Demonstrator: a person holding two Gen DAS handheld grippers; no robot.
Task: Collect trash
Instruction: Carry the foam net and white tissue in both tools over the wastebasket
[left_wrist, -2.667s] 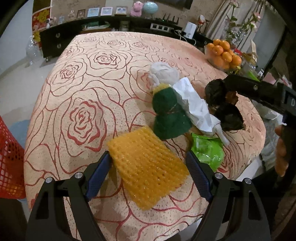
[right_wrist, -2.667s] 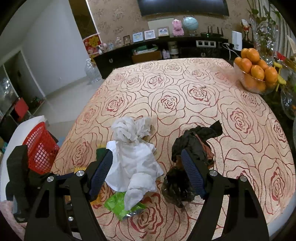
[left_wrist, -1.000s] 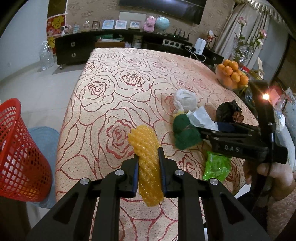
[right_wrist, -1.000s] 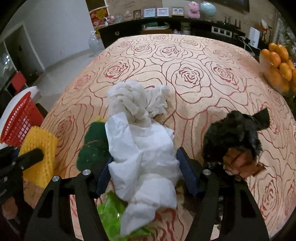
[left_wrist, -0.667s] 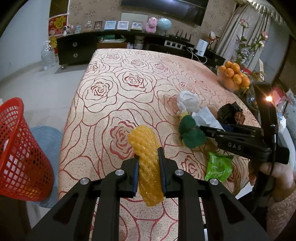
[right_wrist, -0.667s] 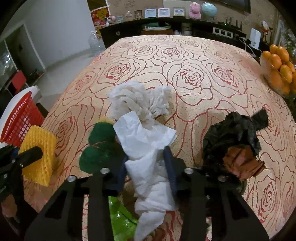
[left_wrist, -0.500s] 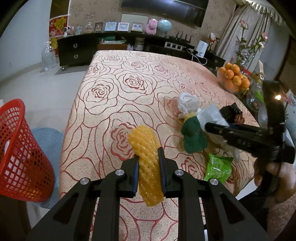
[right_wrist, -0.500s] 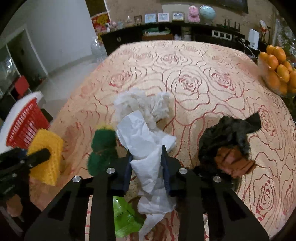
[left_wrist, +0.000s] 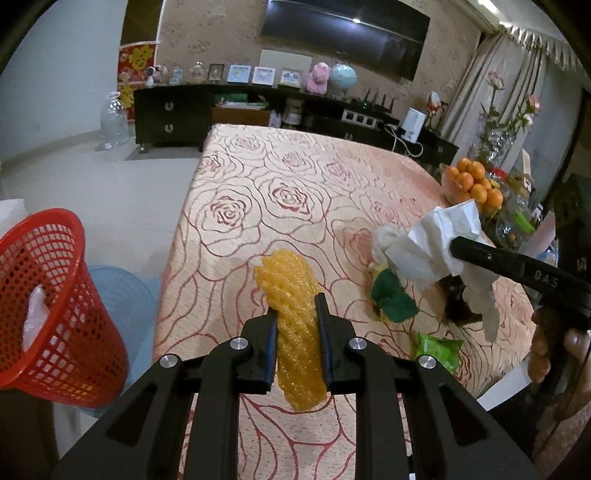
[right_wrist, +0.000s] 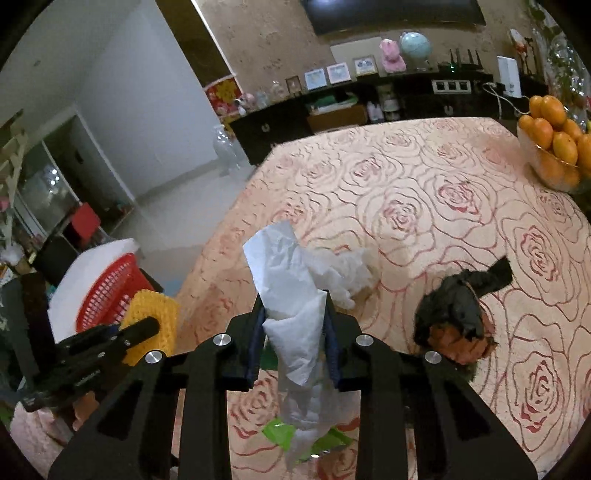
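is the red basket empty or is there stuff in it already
Not empty. Through the mesh of the red basket, upright on the floor left of the table, something pale and crumpled shows inside; what it is cannot be told.

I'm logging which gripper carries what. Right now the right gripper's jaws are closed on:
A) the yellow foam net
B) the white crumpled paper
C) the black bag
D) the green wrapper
B: the right gripper has its jaws clamped on the white crumpled paper, lifted above the table; the yellow foam net sits in the left gripper.

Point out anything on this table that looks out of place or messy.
Litter remains on the tablecloth: a crumpled white wad, a black bag over something orange-brown, a green wrapper, and green scraps. The fruit bowl looks in order.
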